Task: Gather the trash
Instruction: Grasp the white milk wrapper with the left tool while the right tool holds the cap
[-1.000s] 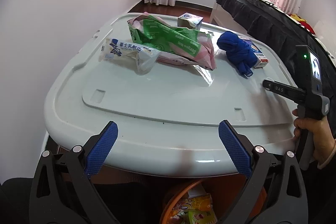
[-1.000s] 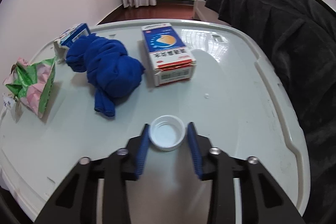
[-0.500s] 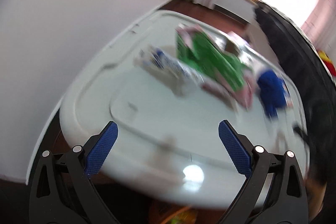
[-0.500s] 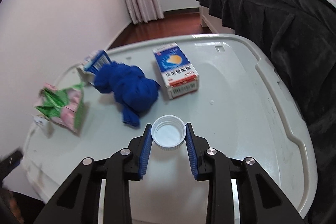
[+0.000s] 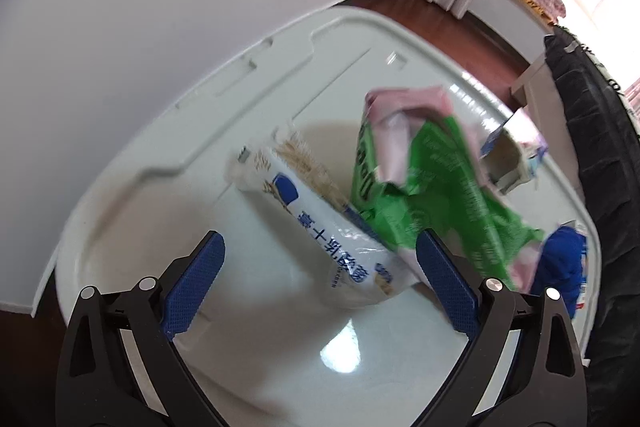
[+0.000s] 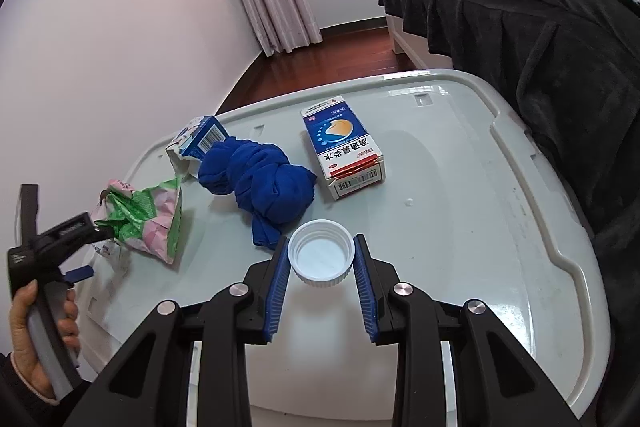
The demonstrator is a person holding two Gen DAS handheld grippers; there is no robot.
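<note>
My right gripper [image 6: 321, 267] is shut on a white bottle cap [image 6: 321, 257], held open side up a little above the white lid [image 6: 460, 227]. My left gripper [image 5: 320, 283] points steeply down over the lid's left part, and its jaws are closing. A white snack wrapper [image 5: 320, 227] with blue print lies between its fingers, with neither pad pressing on it. A crumpled green and pink bag [image 5: 432, 195] [image 6: 148, 223] lies right beside the wrapper and reaches the right pad [image 5: 446, 283]. The left wrist view is blurred.
A knotted blue cloth [image 6: 264, 183], a blue and white medicine box [image 6: 344, 151] and a torn small carton [image 6: 200, 141] lie further back on the lid. A bed with a dark cover [image 6: 540, 27] runs along the right. A hand [image 6: 28, 327] holds the left gripper's handle.
My left gripper has travelled in over the lid, rolled, and now straddles the white wrapper with slightly narrower jaws. My right gripper has risen a little with the cap.
</note>
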